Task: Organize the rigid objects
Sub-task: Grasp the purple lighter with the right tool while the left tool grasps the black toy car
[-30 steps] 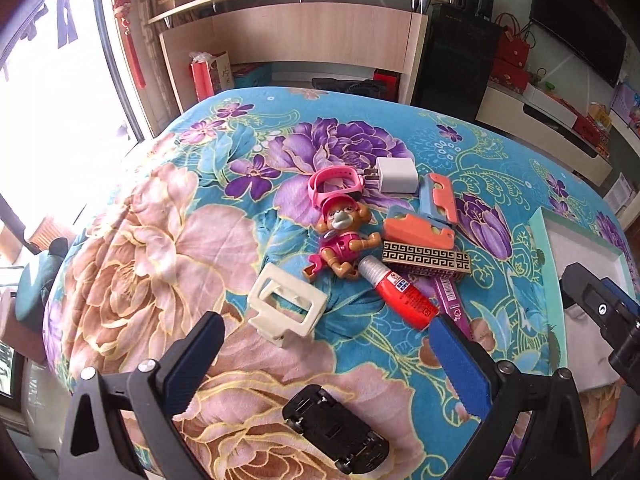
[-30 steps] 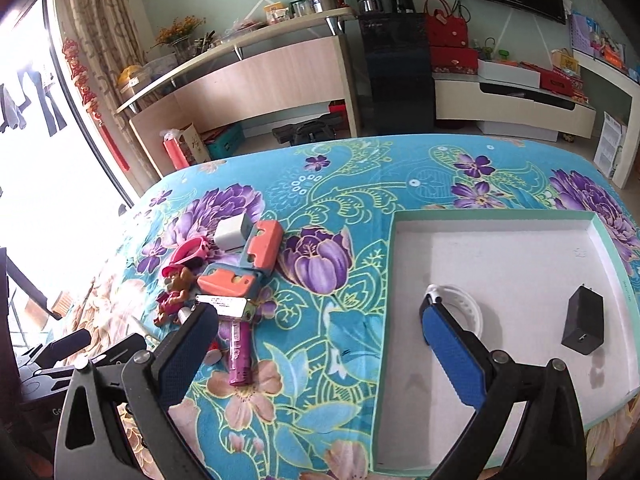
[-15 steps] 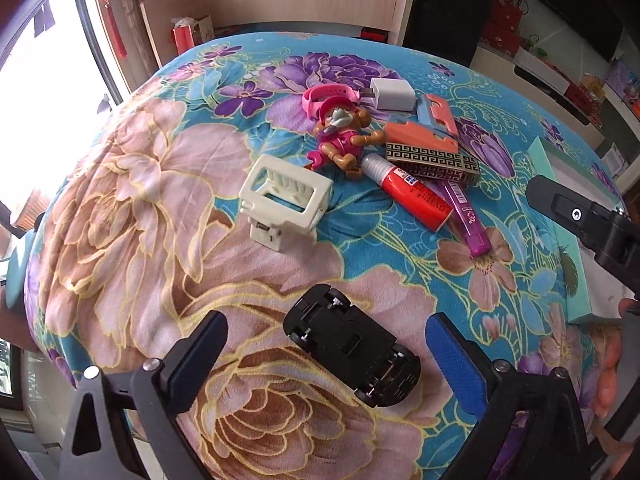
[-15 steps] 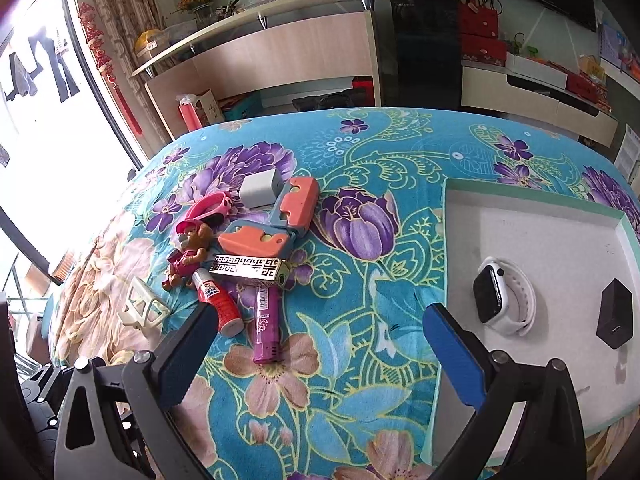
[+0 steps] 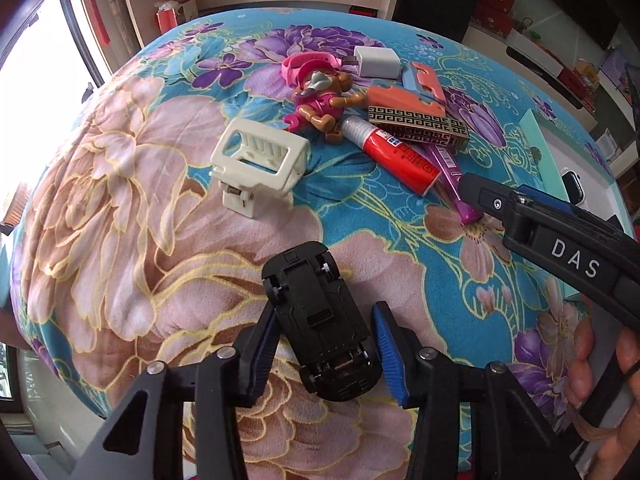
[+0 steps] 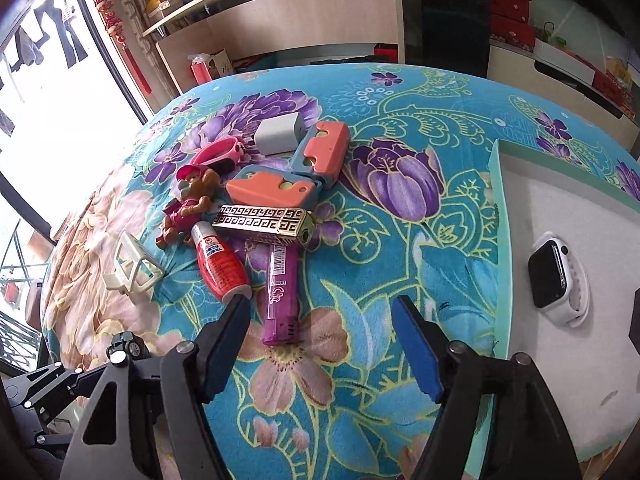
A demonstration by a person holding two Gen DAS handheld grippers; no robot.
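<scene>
While the left tool (image 5: 325, 354) straddles the upturned black toy car (image 5: 322, 320), blue pads near both flanks, contact can't be confirmed, so grip state unclear. Car sits near the front edge of the floral blanket (image 5: 120, 168); what's under the blanket isn't visible. Right tool (image 6: 320, 344) hovers wide open, holding nothing, over the purple lighter (image 6: 280, 292). Cluster mid-blanket: white clip (image 5: 260, 164), red tube (image 5: 394, 156), pink dog figure (image 5: 320, 100), patterned gold box (image 5: 418, 128), orange-blue toy (image 6: 300, 164), white charger (image 5: 376, 62). Green-rimmed tray (image 6: 496, 240) at the right edge holds a white smartwatch (image 6: 558, 284). Room: wooden counter (image 6: 300, 20) behind, window at left.
</scene>
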